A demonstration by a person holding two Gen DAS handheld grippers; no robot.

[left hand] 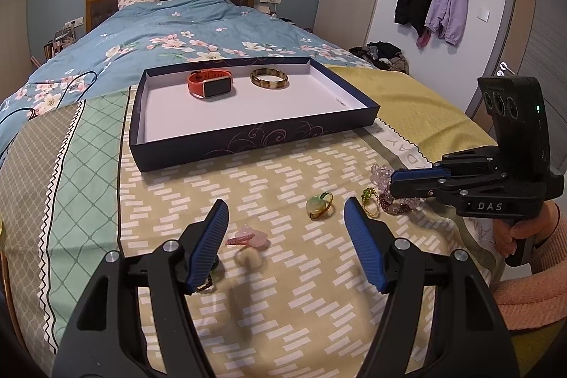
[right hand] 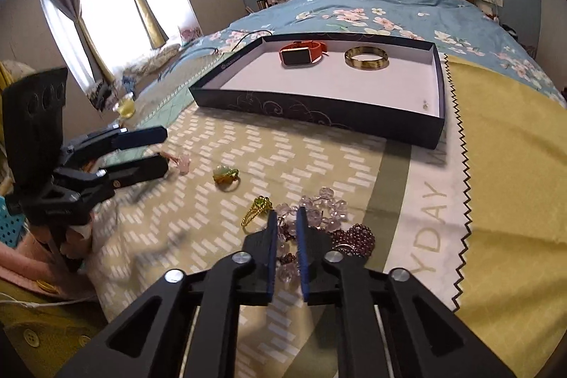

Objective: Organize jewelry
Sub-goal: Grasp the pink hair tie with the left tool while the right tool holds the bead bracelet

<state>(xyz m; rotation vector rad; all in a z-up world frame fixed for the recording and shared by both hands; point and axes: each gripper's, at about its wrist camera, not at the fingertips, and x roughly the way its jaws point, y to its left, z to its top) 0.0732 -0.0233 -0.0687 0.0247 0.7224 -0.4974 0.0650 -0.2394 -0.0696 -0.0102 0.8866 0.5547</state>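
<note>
Right wrist view: right gripper [right hand: 286, 216] jaws nearly together, clamped on the clear bead bracelet [right hand: 319, 206] lying on the patterned bedspread [right hand: 319, 162]; garnet bead cluster [right hand: 356, 238] just beside it, gold ring with green stone [right hand: 257, 209] on its left. Left gripper [left hand: 285, 213] jaws wide apart, nothing between them, hanging over the pink piece [left hand: 248, 236]. Pale green ring [left hand: 319, 206] lies between the two grippers. Navy tray [left hand: 255, 140] further up the bed holds an orange watch [left hand: 211, 84] and a tortoiseshell bangle [left hand: 269, 78], apart from each other.
</note>
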